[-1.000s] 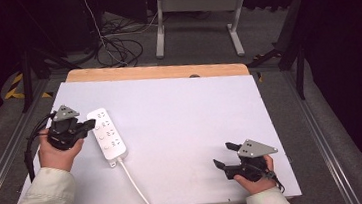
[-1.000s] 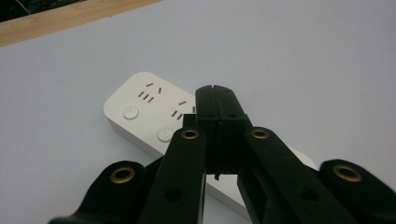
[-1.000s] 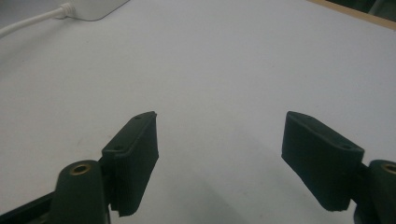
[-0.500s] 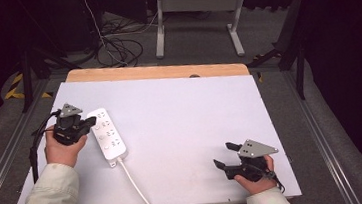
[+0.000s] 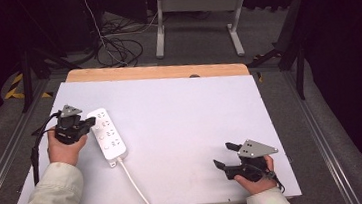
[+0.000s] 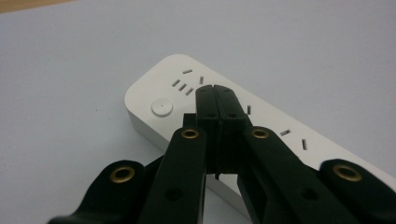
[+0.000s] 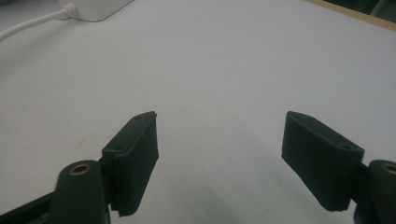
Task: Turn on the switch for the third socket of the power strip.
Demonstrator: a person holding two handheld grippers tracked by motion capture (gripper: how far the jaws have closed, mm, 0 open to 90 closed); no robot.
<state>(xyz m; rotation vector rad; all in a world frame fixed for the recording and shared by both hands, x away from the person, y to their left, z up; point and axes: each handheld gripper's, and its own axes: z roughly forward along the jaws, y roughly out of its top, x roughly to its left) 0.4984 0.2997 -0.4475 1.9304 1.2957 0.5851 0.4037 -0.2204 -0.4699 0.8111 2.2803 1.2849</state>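
The long white plastic power strip with a round button at one end (image 5: 107, 135) lies at the left-centre of the high view on the white table top (image 5: 186, 126), its white cord (image 5: 136, 189) trailing toward the bottom edge. Left gripper (image 5: 89, 122) sits at the strip's left side; in the left gripper view its jaws are pressed fully together w/ nothing between them, tips over the strip's top face near the round button (image 6: 162, 107) end. Can't tell if the tips touch the plastic.

Right gripper (image 5: 224, 155), lower right of the high view, is spread wide, holding nothing, well apart from the strip.

Judgement: early stage. Approach to the strip looks done; a press on the button or a push on the strip isn't visibly done yet. No plug in any socket.
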